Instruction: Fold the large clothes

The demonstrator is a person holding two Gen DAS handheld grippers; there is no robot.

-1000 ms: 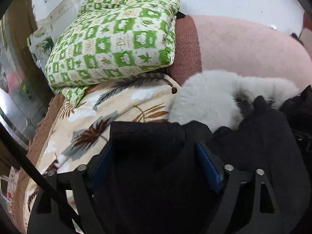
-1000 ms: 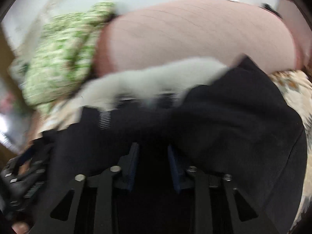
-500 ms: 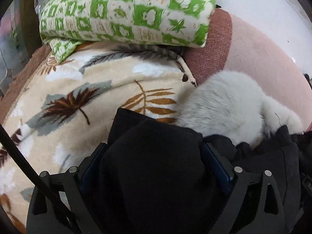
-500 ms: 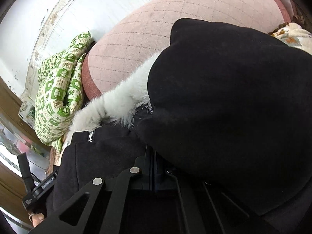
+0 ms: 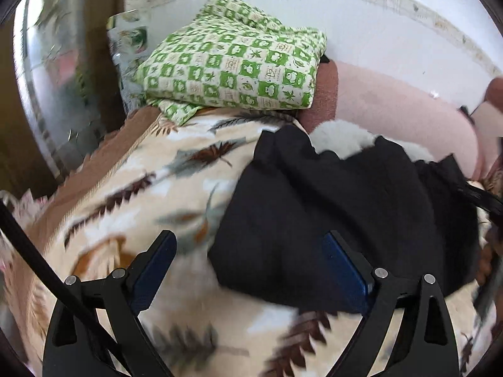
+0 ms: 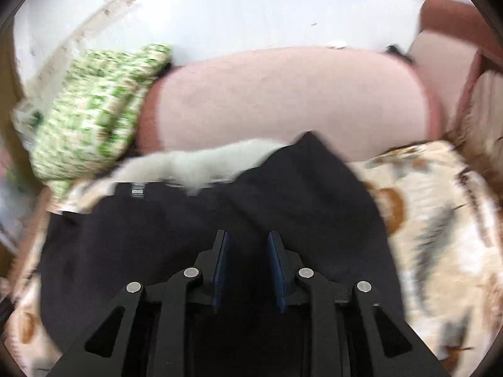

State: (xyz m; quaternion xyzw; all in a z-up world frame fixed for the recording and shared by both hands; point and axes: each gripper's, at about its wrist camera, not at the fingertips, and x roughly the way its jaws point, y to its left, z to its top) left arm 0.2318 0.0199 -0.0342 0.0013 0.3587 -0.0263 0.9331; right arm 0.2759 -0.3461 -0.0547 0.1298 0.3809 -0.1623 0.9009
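Observation:
A black coat [image 5: 345,207] with a white fur collar [image 5: 342,136] lies folded in a heap on a cream leaf-print blanket [image 5: 141,194]. My left gripper [image 5: 248,260] is open and empty, held above the coat's near left edge. In the right wrist view the coat [image 6: 188,220] and its fur collar [image 6: 195,163] fill the middle. My right gripper [image 6: 248,251] is above the coat with its jaws a small gap apart and nothing between them.
A green checked pillow [image 5: 232,72] lies at the back left against a white wall. A pink bolster cushion [image 6: 283,100] runs along the back behind the coat. The blanket [image 6: 440,220] extends to the right. The other gripper's black frame [image 5: 484,204] shows at the right edge.
Both grippers have let go of the black coat and pulled back. The left jaws were closed around cloth and are now empty; the right jaws have parted. The coat now lies on the blanket.

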